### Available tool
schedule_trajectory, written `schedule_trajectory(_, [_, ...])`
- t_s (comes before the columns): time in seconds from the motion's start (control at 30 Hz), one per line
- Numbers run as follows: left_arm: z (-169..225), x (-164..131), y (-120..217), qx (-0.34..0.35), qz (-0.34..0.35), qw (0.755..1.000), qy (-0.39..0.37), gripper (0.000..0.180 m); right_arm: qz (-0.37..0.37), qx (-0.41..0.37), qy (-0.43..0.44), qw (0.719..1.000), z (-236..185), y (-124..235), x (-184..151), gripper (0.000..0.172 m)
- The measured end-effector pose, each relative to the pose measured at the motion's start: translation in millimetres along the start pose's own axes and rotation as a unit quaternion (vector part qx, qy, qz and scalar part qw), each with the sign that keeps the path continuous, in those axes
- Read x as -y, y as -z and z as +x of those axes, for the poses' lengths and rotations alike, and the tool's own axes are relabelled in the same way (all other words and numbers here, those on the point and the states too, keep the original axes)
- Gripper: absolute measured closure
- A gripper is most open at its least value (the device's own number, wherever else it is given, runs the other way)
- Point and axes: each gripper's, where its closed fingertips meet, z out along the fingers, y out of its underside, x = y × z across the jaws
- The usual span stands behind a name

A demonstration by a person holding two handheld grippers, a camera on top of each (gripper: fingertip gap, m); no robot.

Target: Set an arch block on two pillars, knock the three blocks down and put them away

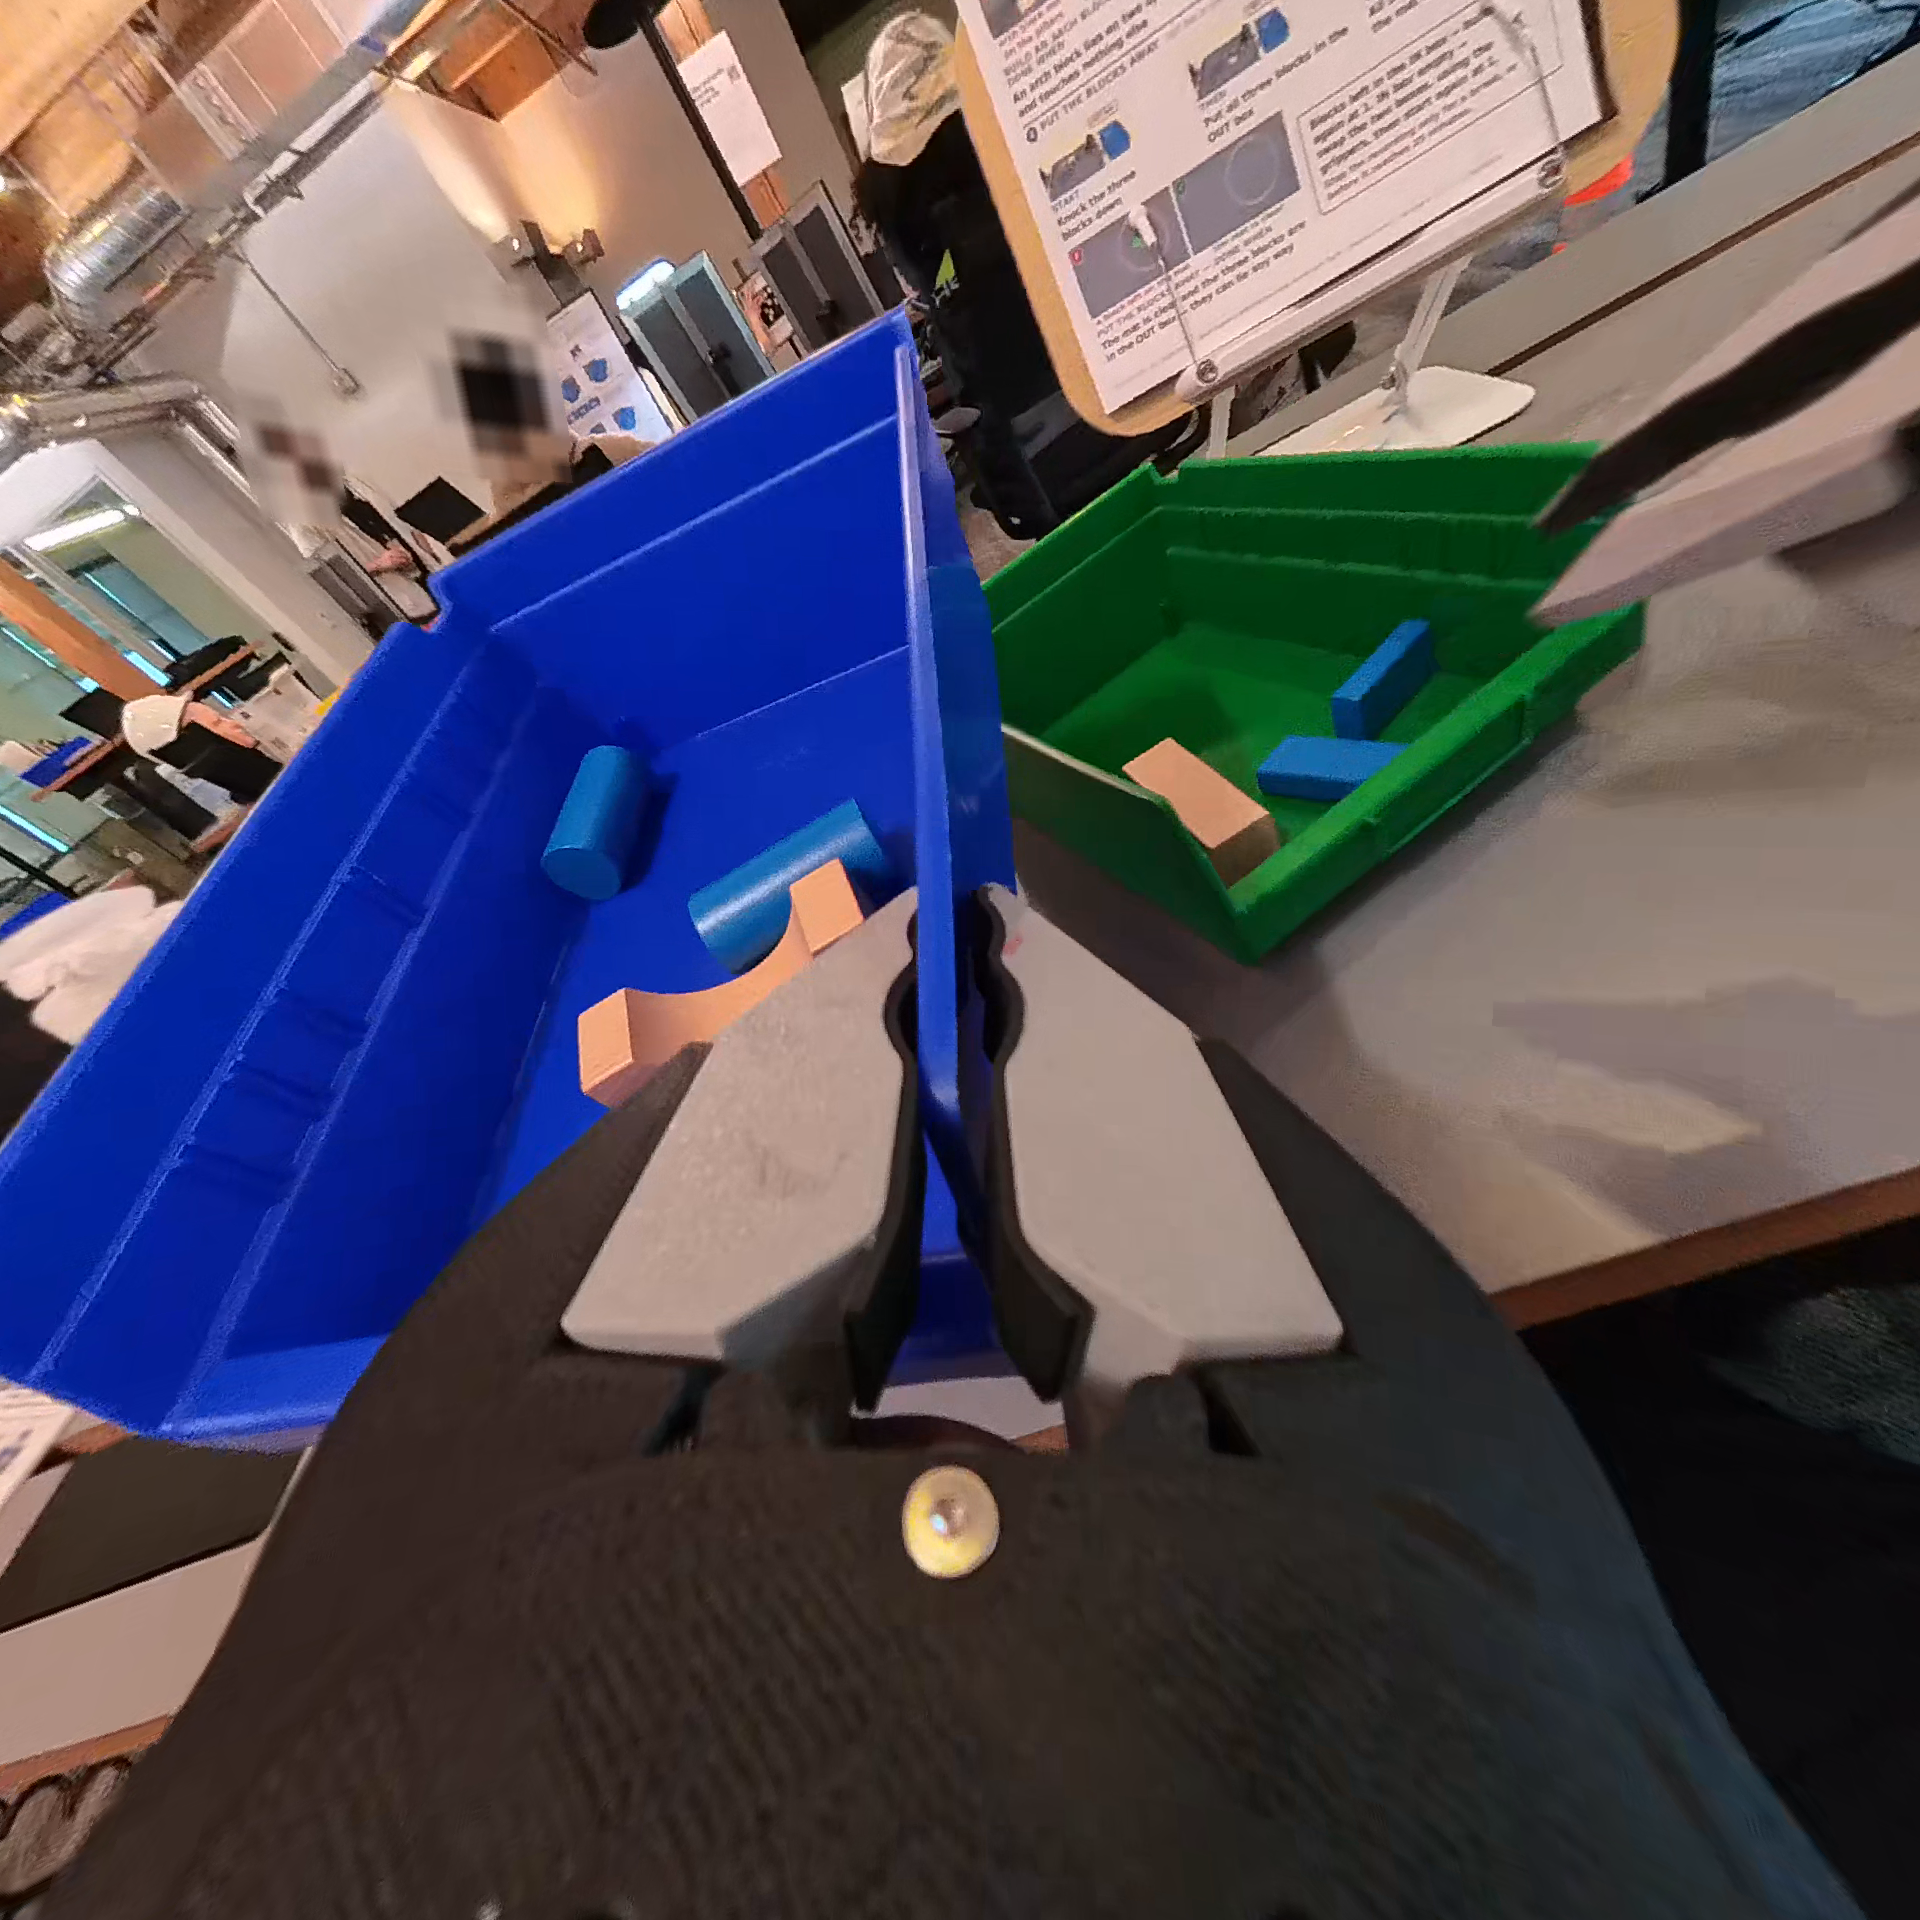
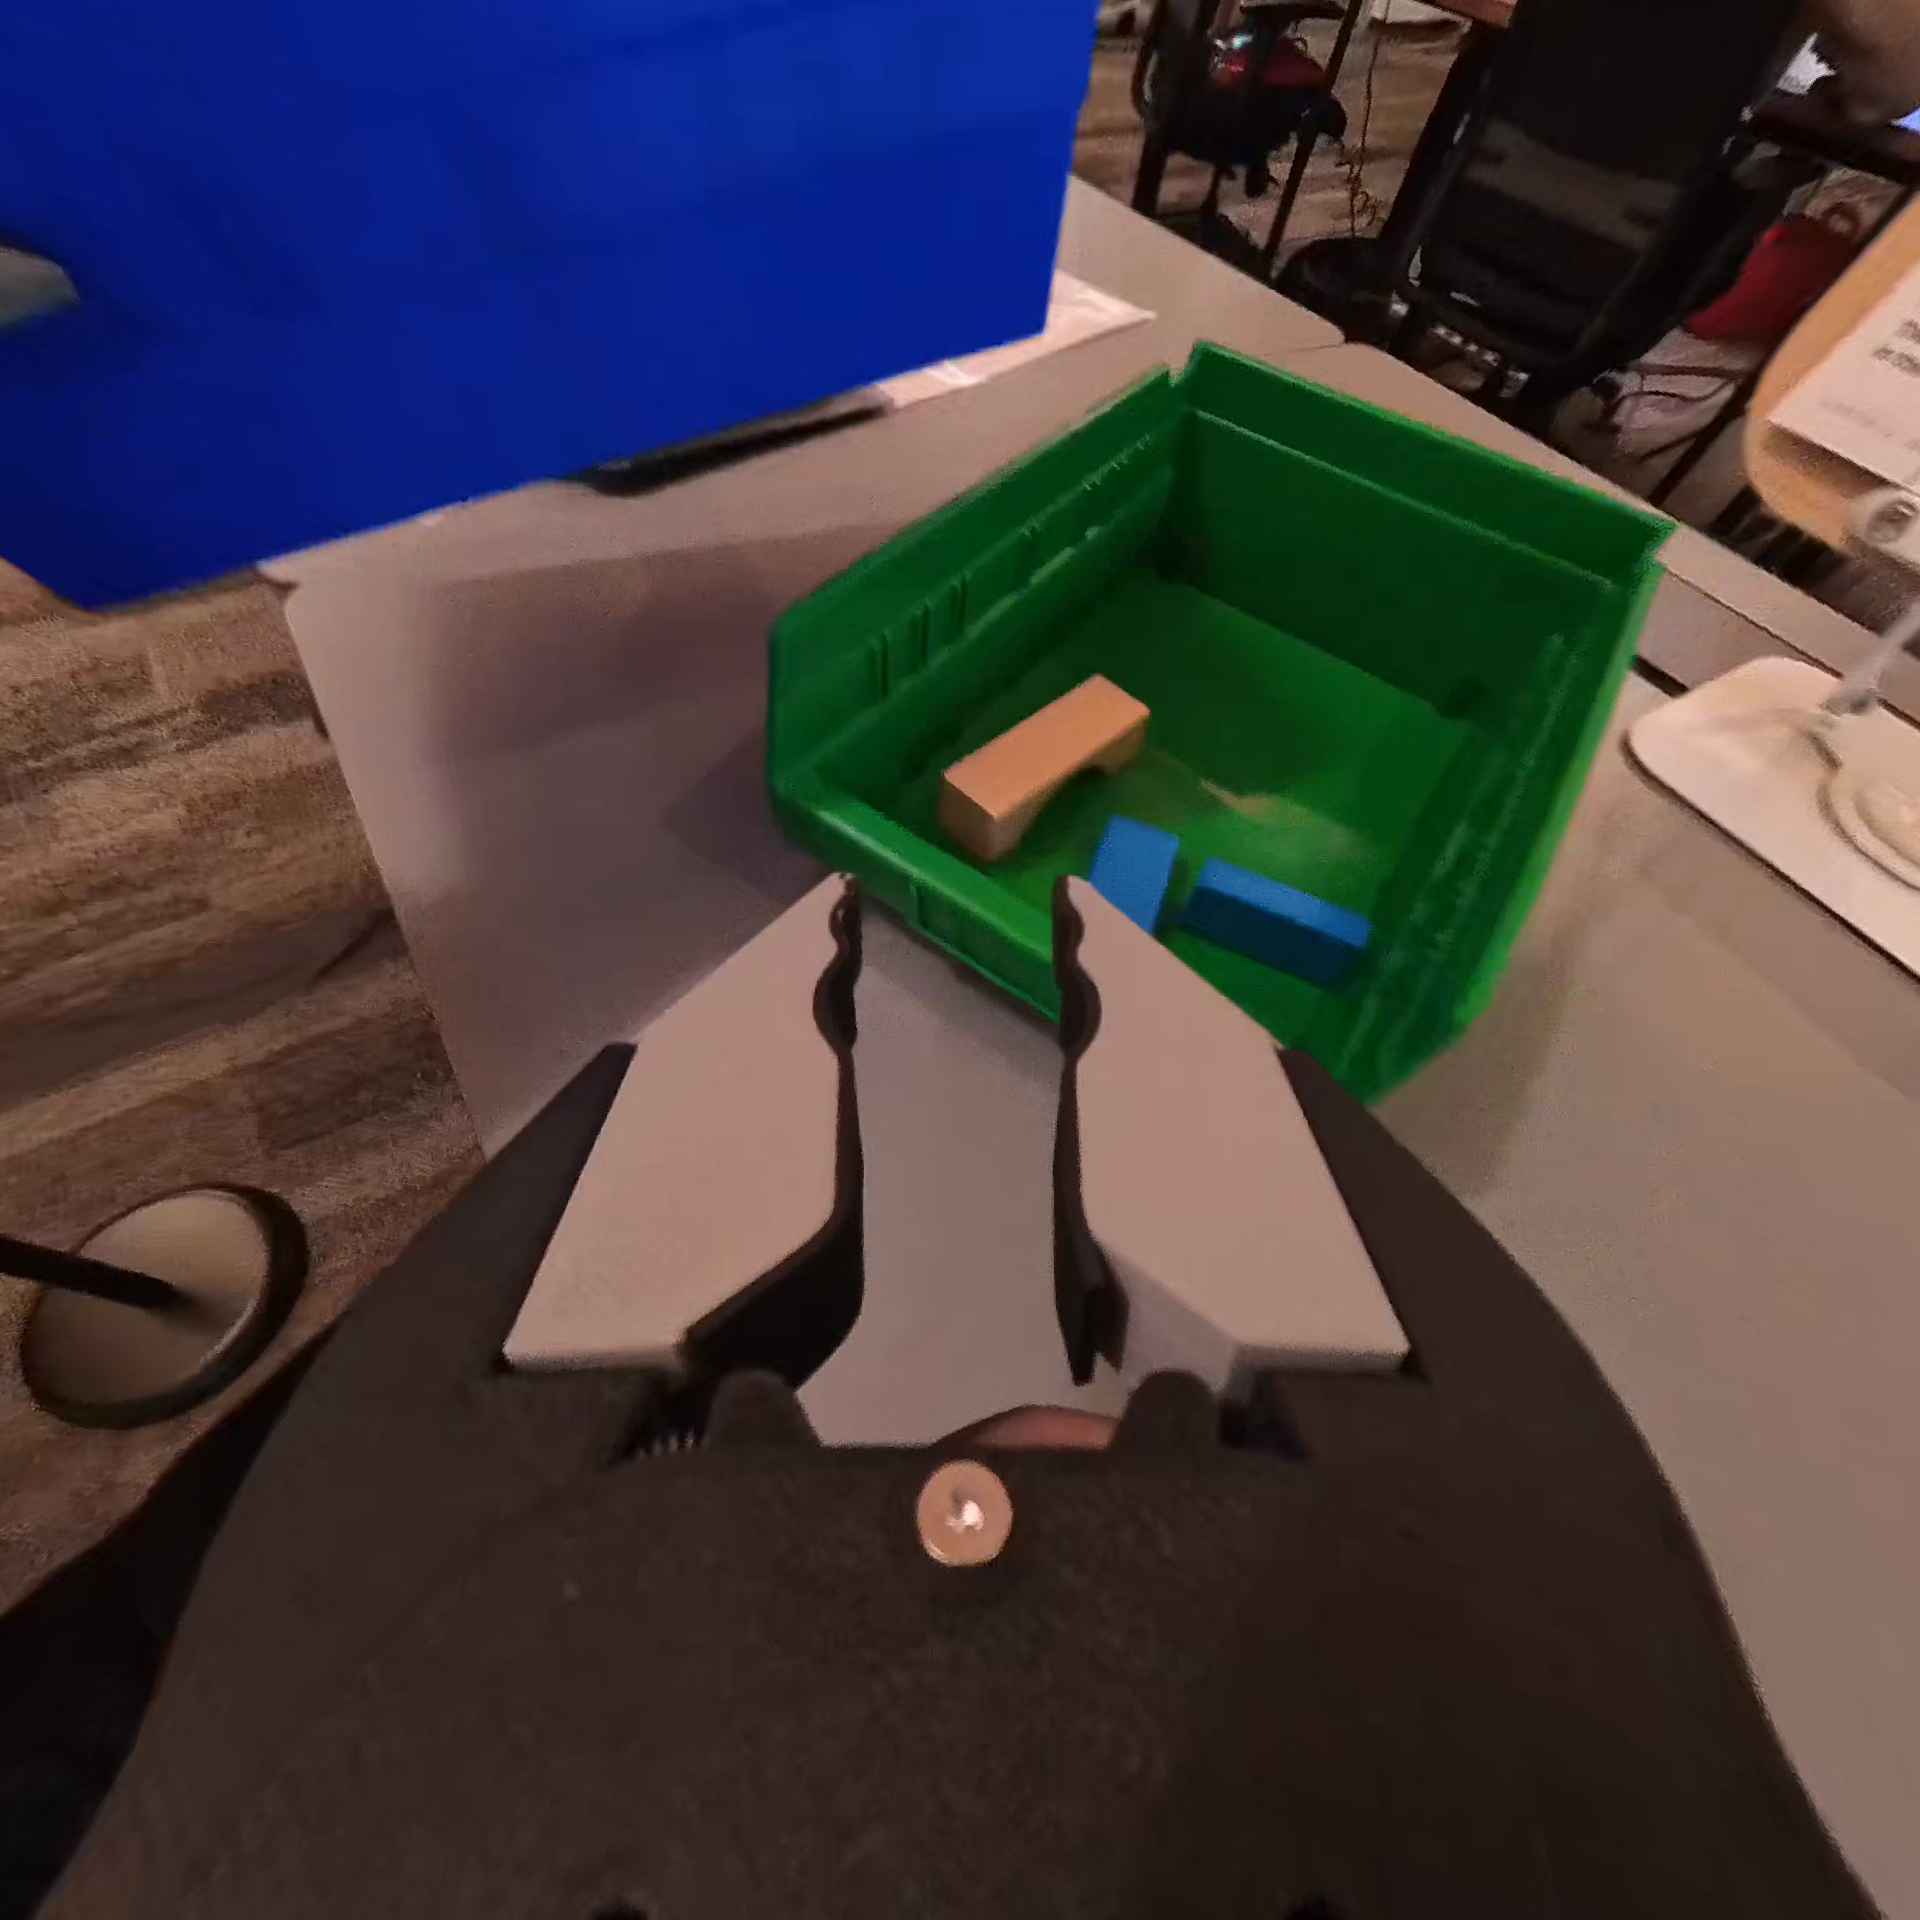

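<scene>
My left gripper (image 1: 951, 914) is shut on the side wall of the blue bin (image 1: 727, 582). The wall stands pinched between the pads. The bin holds two blue cylinders (image 1: 597, 821) (image 1: 779, 883) and a wooden arch block (image 1: 686, 1023). The blue bin (image 2: 520, 260) fills the upper left of the right wrist view. My right gripper (image 2: 951, 904) is open and empty, just in front of the green bin (image 2: 1039, 499). It also shows at the right edge of the left wrist view (image 1: 1548, 566). The green bin holds a wooden arch (image 2: 1039, 764) and two blue rectangular blocks (image 2: 1132, 862) (image 2: 1273, 925).
The green bin (image 1: 1403, 862) sits on the grey table (image 1: 1558, 935), right of the blue bin. An instruction board (image 1: 1299, 156) on a white stand (image 2: 1766, 790) is behind it. The table's front edge (image 1: 1662, 1257) runs close by. A round ring (image 2: 156, 1309) lies low on the left. Spacing between my two grippers at the tips: around 20 cm.
</scene>
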Motion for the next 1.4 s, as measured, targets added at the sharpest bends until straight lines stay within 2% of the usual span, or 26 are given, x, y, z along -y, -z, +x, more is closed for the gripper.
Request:
schedule_trajectory(0.13, [24, 30, 13, -0.022, 0.019, 0.999, -0.028, 0.179, -0.045, -0.043, 0.01, 0.998, 57, 72, -58, 0.132])
schedule_trajectory(0.2, [40, 52, 17, -0.039, 0.035, 0.998, -0.038, 0.179, -0.061, -0.093, 0.006, 0.994, 93, 107, -88, 0.126])
schedule_trajectory(0.37, [106, 116, 4, -0.097, 0.073, 0.991, -0.053, 0.179, -0.075, -0.152, -0.062, 0.984, 159, 177, -148, 0.124])
schedule_trajectory(0.43, [146, 141, -11, -0.132, 0.088, 0.985, -0.063, 0.179, -0.092, -0.16, -0.088, 0.979, 177, 200, -160, 0.12])
schedule_trajectory(0.6, [260, 191, -61, -0.225, 0.092, 0.967, -0.071, 0.178, -0.046, -0.143, -0.139, 0.979, 194, 238, -152, 0.111])
schedule_trajectory(0.7, [330, 198, -87, -0.265, 0.087, 0.957, -0.078, 0.178, -0.04, -0.179, -0.144, 0.972, 212, 265, -153, 0.108])
schedule_trajectory(0.8, [396, 186, -107, -0.297, 0.062, 0.949, -0.086, 0.178, -0.025, -0.191, -0.168, 0.967, 223, 287, -155, 0.108])
schedule_trajectory(0.93, [472, 162, -128, -0.337, 0.027, 0.939, -0.06, 0.176, -0.003, -0.174, -0.204, 0.963, 223, 295, -157, 0.108])
schedule_trajectory(1.0, [493, 153, -132, -0.344, 0.008, 0.937, -0.056, 0.176, -0.005, -0.173, -0.199, 0.965, 220, 293, -156, 0.108])
schedule_trajectory(1.03, [497, 152, -129, -0.349, 0.001, 0.935, -0.061, 0.168, -0.006, -0.174, -0.194, 0.966, 218, 291, -155, 0.108])
schedule_trajectory(1.1, [490, 152, -118, -0.367, -0.01, 0.929, -0.051, 0.139, -0.007, -0.157, -0.184, 0.97, 204, 282, -149, 0.107])
schedule_trajectory(1.2, [454, 151, -89, -0.401, -0.018, 0.916, -0.008, 0.107, -0.011, -0.114, -0.167, 0.979, 177, 261, -137, 0.104])
schedule_trajectory(1.3, [389, 134, -66, -0.385, 0.007, 0.923, 0.024, 0.099, -0.011, -0.074, -0.145, 0.987, 142, 235, -123, 0.103])
schedule_trajectory(1.4, [315, 92, -67, -0.32, 0.013, 0.947, 0.036, 0.099, -0.019, -0.038, -0.107, 0.993, 101, 201, -112, 0.098])
